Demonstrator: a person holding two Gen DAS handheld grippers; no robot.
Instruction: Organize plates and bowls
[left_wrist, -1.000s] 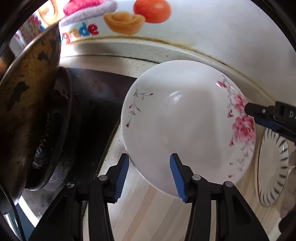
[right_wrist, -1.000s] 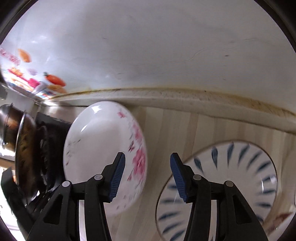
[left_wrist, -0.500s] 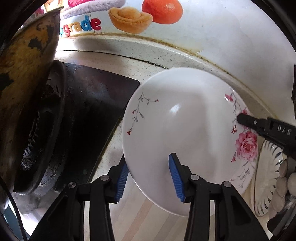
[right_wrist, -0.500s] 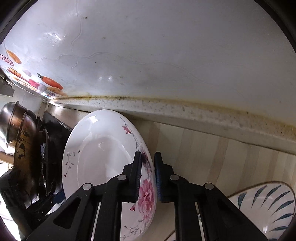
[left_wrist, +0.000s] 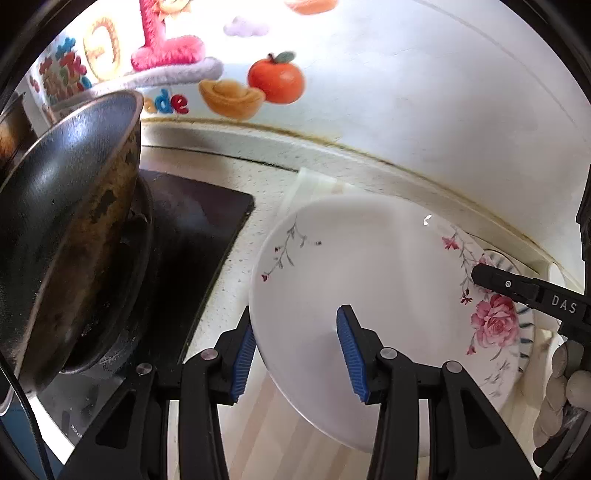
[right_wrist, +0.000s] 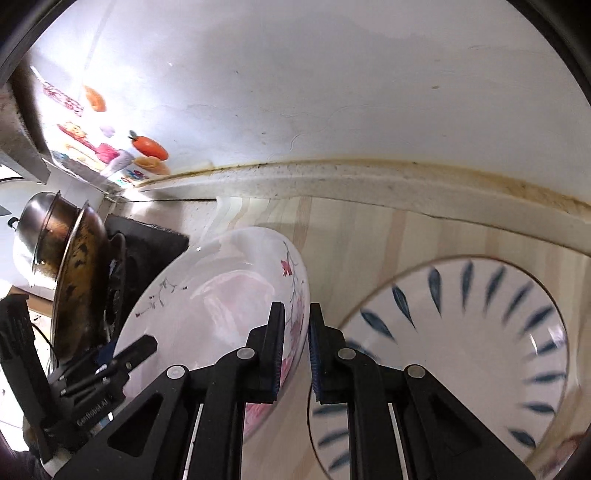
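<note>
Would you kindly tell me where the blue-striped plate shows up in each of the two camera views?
Left wrist view: the blue-striped plate only peeks out at the far right, behind the floral plate.
Right wrist view: it fills the lower right, right of the floral plate.
Shared landmark: the orange fruit sticker on the wall.

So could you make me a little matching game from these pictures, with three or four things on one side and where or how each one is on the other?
Things:
1. floral plate
2. blue-leaf plate
3. wok
4. left gripper

States:
A. sits on the stove
B. lies on the wooden counter
C. open, astride the plate's near rim
D. tilted, its rim clamped by the right gripper

Pairs: 1-D, 2-B, 3-A, 4-C
</note>
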